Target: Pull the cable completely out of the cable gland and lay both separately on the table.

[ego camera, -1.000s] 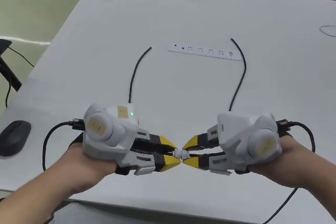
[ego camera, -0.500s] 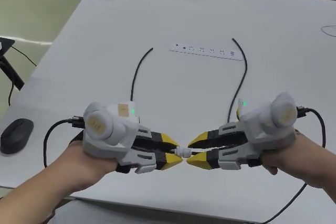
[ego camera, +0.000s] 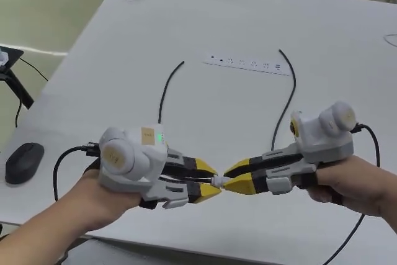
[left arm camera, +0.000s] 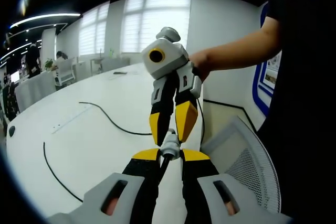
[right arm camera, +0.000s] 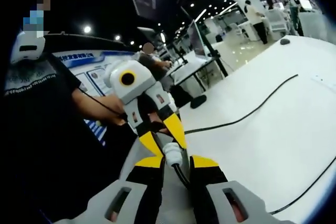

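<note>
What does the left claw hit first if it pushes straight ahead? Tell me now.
The small white cable gland pinched at the left claw's own tips, on its thin black cable; directly beyond it, the right claw's yellow tips point straight back. The gap between them is hard to judge.

The left gripper and right gripper meet tip to tip over the table's near edge, gland between them. Behind lie a left cord and right cord, a strip between their far ends, a mouse far left
</note>
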The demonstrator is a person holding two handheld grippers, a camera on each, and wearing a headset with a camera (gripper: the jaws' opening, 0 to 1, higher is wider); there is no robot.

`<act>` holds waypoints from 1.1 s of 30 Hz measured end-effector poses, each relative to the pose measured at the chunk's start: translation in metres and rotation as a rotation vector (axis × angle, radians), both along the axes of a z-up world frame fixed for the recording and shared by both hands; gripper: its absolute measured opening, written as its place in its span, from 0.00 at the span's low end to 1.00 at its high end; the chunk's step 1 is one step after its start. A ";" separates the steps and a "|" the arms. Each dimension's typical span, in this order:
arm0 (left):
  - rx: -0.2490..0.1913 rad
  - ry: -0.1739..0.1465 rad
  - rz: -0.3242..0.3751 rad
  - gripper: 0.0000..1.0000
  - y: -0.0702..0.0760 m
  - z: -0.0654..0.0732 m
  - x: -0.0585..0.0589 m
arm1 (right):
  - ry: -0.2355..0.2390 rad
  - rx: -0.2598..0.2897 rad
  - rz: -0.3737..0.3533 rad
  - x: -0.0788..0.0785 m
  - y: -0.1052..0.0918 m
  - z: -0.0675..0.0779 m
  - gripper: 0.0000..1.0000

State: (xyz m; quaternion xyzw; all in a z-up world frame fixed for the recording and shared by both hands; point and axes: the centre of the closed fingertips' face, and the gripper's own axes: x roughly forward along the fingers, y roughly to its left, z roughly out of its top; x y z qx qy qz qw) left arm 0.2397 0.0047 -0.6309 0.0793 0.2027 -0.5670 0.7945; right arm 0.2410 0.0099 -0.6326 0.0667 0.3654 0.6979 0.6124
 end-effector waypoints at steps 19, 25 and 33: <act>-0.002 0.082 -0.005 0.14 -0.001 -0.005 -0.004 | -0.257 -0.032 0.106 -0.014 0.002 -0.001 0.07; -0.025 0.116 0.015 0.15 0.000 -0.007 -0.003 | -0.450 -0.048 0.108 -0.011 0.002 -0.001 0.07; -0.066 0.165 0.034 0.15 -0.001 -0.005 -0.001 | -0.714 -0.100 0.156 -0.013 0.000 0.001 0.07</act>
